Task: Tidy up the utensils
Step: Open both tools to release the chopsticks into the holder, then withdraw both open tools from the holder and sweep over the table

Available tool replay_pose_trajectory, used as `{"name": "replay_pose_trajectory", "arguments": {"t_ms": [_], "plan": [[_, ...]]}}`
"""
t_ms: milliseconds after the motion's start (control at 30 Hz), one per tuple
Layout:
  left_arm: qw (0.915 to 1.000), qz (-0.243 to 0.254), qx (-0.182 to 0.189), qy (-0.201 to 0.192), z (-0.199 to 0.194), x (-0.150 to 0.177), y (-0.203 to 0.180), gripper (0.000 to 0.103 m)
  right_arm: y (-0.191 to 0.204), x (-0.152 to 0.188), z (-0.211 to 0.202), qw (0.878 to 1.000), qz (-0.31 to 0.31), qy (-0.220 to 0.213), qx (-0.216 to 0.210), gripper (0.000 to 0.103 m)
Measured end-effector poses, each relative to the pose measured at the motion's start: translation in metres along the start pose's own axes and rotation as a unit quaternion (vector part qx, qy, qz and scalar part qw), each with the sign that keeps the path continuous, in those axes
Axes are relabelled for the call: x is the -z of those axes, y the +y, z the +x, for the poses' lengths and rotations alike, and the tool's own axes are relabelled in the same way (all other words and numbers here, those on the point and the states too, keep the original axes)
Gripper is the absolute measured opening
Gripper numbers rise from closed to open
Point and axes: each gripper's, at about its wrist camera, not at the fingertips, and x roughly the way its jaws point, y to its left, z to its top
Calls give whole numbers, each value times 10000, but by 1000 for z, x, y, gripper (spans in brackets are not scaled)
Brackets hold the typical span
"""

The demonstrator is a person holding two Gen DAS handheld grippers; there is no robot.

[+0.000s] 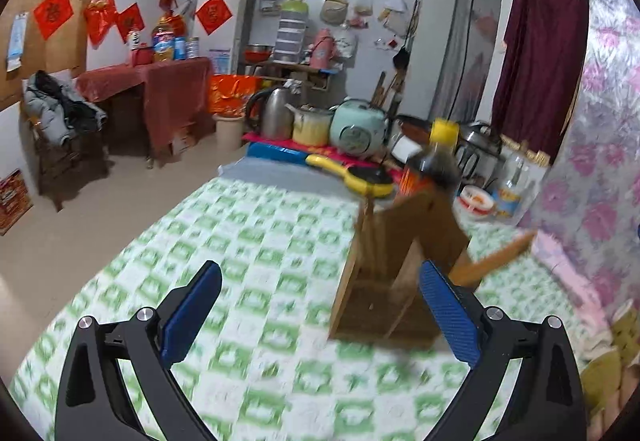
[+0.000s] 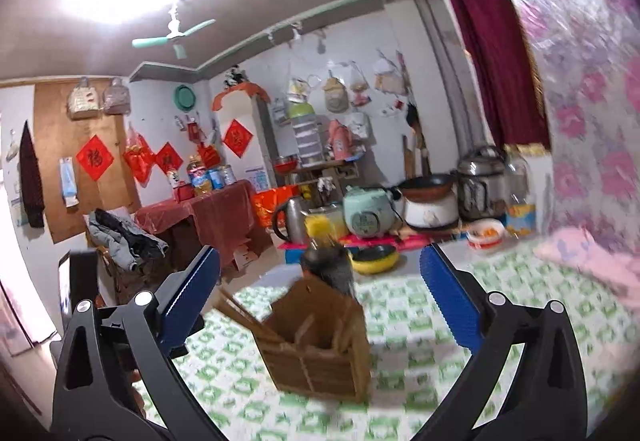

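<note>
A wooden utensil holder (image 1: 384,273) stands on the green-checked tablecloth (image 1: 260,241). Wooden sticks stand in its left slot, and a wooden handle (image 1: 496,257) leans out to the right. My left gripper (image 1: 320,309) is open and empty, with the holder just ahead between the fingers, nearer the right pad. In the right wrist view the holder (image 2: 320,345) sits between the open fingers of my right gripper (image 2: 320,305), with chopsticks (image 2: 240,313) sticking out to its left. Both views are blurred.
A dark sauce bottle (image 1: 436,157) with a yellow cap stands behind the holder. A yellow pan (image 1: 360,175), a kettle (image 1: 276,113), a mint rice cooker (image 1: 358,133), pots and a bowl (image 1: 476,199) crowd the table's far end. A floral-covered wall (image 1: 600,161) is on the right.
</note>
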Motion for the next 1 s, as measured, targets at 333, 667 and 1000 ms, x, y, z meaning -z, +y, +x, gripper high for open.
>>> {"name": "replay_pose_trajectory", "arguments": {"t_ms": [333, 667, 1000], "plan": [[9850, 1232, -865, 844, 6, 102, -21, 97, -37, 89, 1, 9886, -500, 1100, 901, 97], [9624, 1272, -854, 2245, 49, 139, -11, 97, -57, 140, 39, 9553, -118, 2818, 883, 97], [9610, 816, -583, 2575, 61, 138, 1, 99, -60, 171, 66, 9177, -264, 3773, 1214, 97]]}}
